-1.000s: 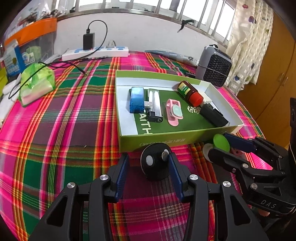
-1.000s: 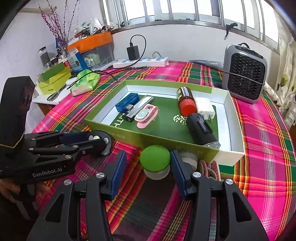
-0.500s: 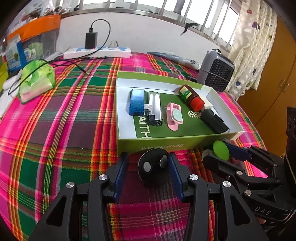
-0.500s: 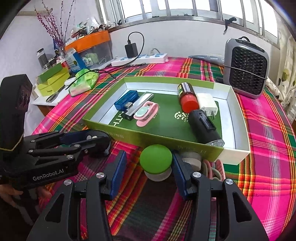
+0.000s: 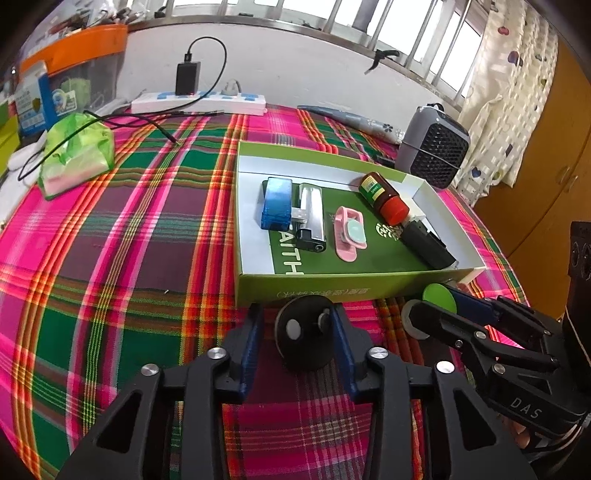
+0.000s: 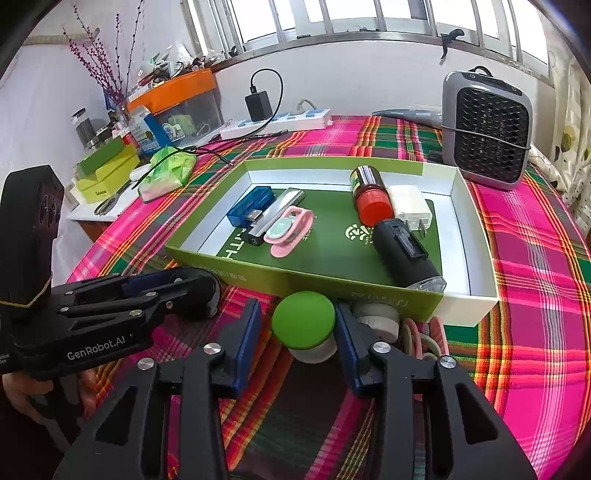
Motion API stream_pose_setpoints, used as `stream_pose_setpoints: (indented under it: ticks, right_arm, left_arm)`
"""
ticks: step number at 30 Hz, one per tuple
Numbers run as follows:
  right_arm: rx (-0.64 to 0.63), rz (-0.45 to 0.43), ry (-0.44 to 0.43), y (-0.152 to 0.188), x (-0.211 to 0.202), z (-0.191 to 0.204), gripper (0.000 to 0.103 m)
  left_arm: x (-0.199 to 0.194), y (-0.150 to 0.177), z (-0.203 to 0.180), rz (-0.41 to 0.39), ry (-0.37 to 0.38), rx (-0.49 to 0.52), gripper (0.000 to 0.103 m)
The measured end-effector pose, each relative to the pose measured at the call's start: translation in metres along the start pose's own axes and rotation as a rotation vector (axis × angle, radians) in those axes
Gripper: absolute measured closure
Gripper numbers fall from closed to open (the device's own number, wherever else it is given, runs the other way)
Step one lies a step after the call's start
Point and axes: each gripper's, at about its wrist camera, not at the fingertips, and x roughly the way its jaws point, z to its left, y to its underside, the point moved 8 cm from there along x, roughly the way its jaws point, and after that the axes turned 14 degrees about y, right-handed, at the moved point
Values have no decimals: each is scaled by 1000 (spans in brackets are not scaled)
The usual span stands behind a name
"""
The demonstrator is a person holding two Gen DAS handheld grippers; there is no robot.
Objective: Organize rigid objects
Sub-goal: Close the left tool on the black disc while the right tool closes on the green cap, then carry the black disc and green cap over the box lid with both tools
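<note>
Plaid cloth (image 5: 110,258) in pink, green and maroon covers the table you work at, which stands against a white wall under a barred window (image 6: 369,18). Your left gripper (image 5: 297,332) brackets a black round object (image 5: 304,338) just outside the near wall of the green box (image 5: 332,288); its right blue pad touches the object, a narrow gap shows on the left, and the pictures do not show whether the object is lifted. Your right gripper (image 6: 299,328) straddles a green-capped jar (image 6: 304,328) in the same way, right pad against it, left pad slightly clear. A white-lidded jar (image 6: 376,319) and pink loops (image 6: 421,338) lie just beside it, tight to the box wall.

Inside the box you see a blue case (image 5: 276,203), a silver device (image 5: 310,218) touching it, a pink clip (image 5: 349,234), a red-capped bottle (image 5: 384,197), a white plug (image 6: 410,203) and a black cylinder (image 6: 404,254), all lying flat.

Behind the box, a grey fan heater (image 6: 487,129) stands at the right, a white power strip (image 5: 199,103) with a black charger (image 5: 187,77) runs along the wall, and a green tissue pack (image 5: 74,155) rests on the cloth at the left. An orange-lidded bin (image 6: 177,96) and purple branches (image 6: 99,62) crowd the far left corner; a patterned curtain (image 5: 517,92) and wooden cabinet (image 5: 561,166) close the right.
</note>
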Motion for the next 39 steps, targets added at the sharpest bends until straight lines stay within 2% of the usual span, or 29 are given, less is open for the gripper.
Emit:
stream_pose_setpoints:
  ticks: [5, 25, 39]
  right_arm:
    - [4, -5, 0, 0, -1, -1, 70]
    - [-6, -11, -5, 0, -2, 0, 70]
    - [2, -32, -11, -4, -10, -2, 70]
  left_arm:
    - [-1, 1, -1, 1, 1, 5, 76]
    - [-2, 1, -1, 0, 1, 9, 76]
    - [-17, -6, -5, -34, 0, 20, 76]
